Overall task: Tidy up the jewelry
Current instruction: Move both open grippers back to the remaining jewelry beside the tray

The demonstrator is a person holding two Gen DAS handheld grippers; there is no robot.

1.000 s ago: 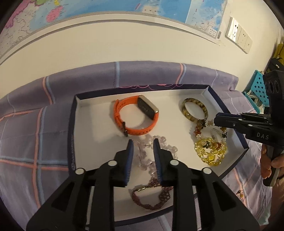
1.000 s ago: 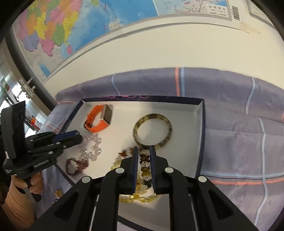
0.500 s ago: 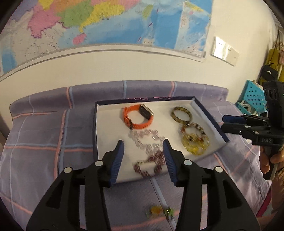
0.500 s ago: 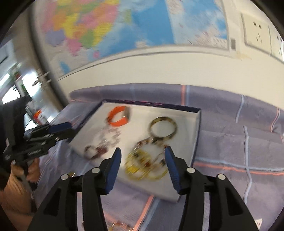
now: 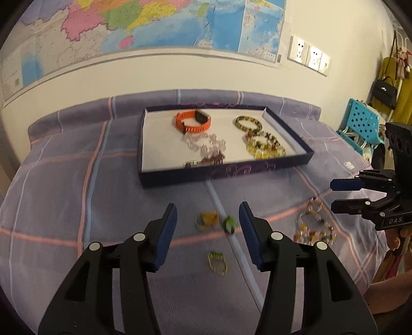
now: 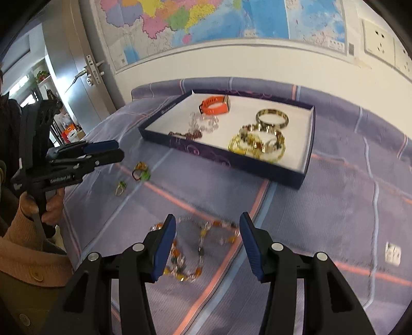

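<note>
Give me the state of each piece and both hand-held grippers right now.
Left hand-held gripper: open, empty.
Right hand-held gripper: open, empty.
Tray: open on the bedspread.
Orange watch: in tray.
Bangle: in tray.
Yellow bracelets: in tray.
Bead necklace: loose on bedspread.
Rings: loose on bedspread.

A home bedroom: plaid-sheeted bed point(image 5: 64, 180), wall map point(image 5: 154, 23), hanging handbags point(image 5: 385, 89).

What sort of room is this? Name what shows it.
Probably a bedroom in a home: a bed with a purple checked sheet against the wall, a large wall map above it, and handbags on a rack in the corner.
</note>
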